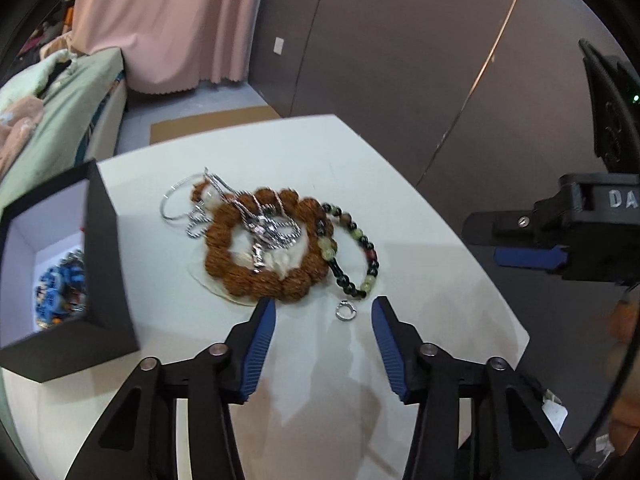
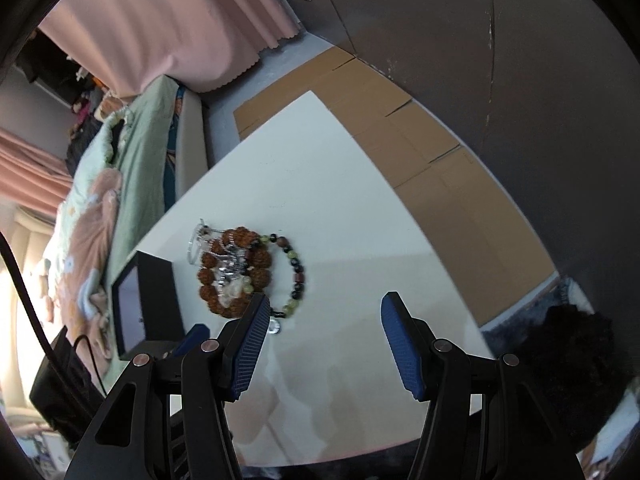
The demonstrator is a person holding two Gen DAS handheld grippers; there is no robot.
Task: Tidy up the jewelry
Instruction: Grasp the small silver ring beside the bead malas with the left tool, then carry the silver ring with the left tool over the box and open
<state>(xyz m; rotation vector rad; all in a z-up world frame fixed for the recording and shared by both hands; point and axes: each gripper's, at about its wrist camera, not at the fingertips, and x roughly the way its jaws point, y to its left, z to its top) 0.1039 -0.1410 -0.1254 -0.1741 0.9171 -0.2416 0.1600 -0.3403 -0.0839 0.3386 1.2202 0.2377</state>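
Rust-brown and knobbly, the big seed-bead bracelet (image 1: 256,252) is the heart of a small jewelry heap on the white table (image 1: 420,280), and everything else can be placed from it. Draped across its ring lies a silver rope chain (image 1: 276,232) with a pendant, bright and twisted, with pale stones showing through the middle. Beyond the bracelet, on its far left side, a thin silver bangle (image 1: 176,204) curves out from under the pile. Touching the bracelet's right edge is a slimmer bead bracelet (image 1: 352,248) of black, pale green and reddish beads. Just in front of the bracelet, near that slimmer strand's lower end, a small silver ring (image 1: 345,311) lies alone on the tabletop. Left of the bracelet stands a black box (image 1: 108,264) with a white lining, open, with blue beaded pieces inside. The left gripper (image 1: 323,316) hangs just in front of the bracelet, its blue pads apart, nothing pressed between them; the little ring lies between the tips. The right gripper (image 2: 324,312) hovers nearer the viewer's side of the bracelet, jaws spread and empty.
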